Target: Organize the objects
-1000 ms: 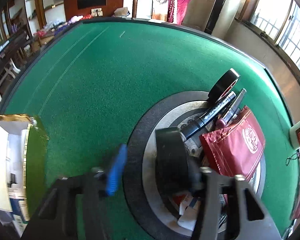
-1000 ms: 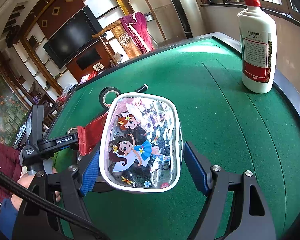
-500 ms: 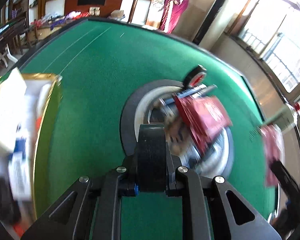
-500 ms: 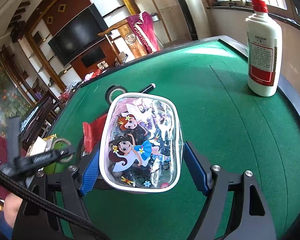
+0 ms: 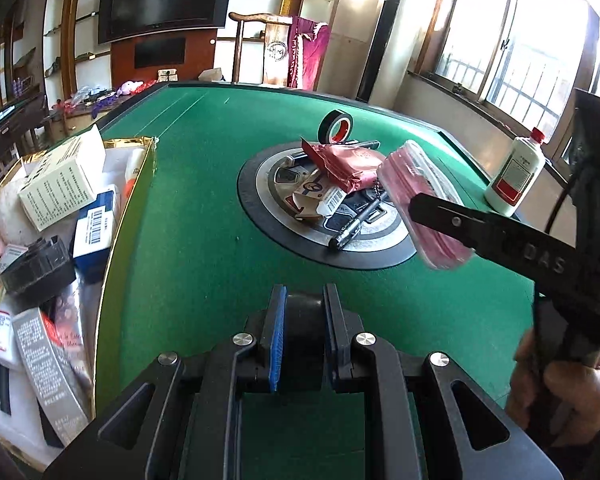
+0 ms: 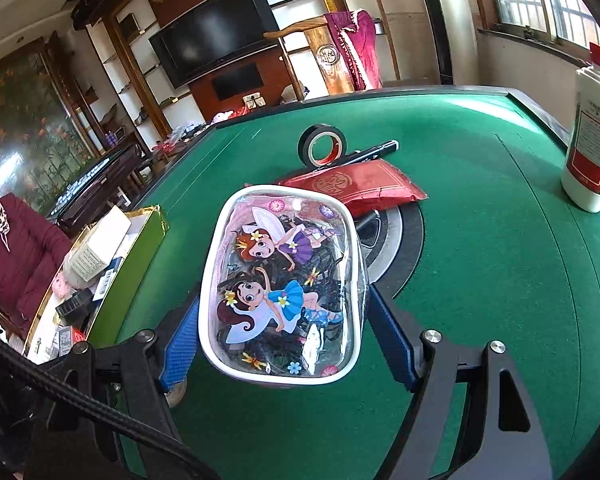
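two hand-held grippers are loaded. my left hand-held gripper (image 5: 303, 336) is pinched tight on a black tape roll (image 5: 303, 330), its blue pads pressed against the roll's flat sides. my right hand-held gripper (image 6: 284, 336) stands wide, clamped on a clear cartoon pouch (image 6: 283, 300) by its two long edges.

the box (image 5: 134, 196) sits at the counter's (image 5: 204, 216) left edge, already crowded with cartons, so i judge the step is carrying both items over to it. to do it well, i'd bring the roll in first, clear the box's gold rim from above, and aim for a gap among the cartons before letting go. the pouch is soft and bulging; i'd keep it level and not squeeze harder.

both hand-held grippers point forward and downward over the green felt. the right one hangs above the centre disc (image 5: 260, 216), where a red packet (image 6: 360, 186), pens and a second roll (image 6: 322, 145) wait.
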The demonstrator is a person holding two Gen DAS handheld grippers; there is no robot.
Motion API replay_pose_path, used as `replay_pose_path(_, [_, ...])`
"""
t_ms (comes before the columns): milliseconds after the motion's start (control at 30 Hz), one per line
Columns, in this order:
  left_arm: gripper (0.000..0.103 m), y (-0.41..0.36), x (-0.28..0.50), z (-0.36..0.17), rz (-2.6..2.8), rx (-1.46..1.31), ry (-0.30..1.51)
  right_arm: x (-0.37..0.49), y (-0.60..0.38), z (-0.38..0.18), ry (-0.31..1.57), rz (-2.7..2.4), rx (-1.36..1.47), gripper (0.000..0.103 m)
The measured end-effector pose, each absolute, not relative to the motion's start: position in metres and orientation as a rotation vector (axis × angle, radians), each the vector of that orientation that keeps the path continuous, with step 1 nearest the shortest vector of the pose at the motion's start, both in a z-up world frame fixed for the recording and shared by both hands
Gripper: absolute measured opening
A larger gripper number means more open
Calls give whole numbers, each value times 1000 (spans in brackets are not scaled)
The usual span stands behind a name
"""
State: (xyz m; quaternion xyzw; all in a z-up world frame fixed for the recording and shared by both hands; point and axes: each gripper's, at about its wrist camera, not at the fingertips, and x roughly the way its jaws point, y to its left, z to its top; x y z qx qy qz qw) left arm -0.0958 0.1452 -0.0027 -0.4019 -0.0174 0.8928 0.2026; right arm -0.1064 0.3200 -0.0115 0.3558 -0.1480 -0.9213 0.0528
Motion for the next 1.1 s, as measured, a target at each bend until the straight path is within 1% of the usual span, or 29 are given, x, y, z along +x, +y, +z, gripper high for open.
replay_pose_path(233, [14,144,-98,-17,2439,-1203,-74,-106,325,-17,-484,-2807,1106,78])
replay_pose_path(400, [14,144,-94,-20,2427,-1192,-78,-103,323,-15,-475,-2807,1100,78])
replay_pose_path(1100, [14,117,-75,10,2431,-1123,-186,-98,317,-12,-462,-2805,1091,78])
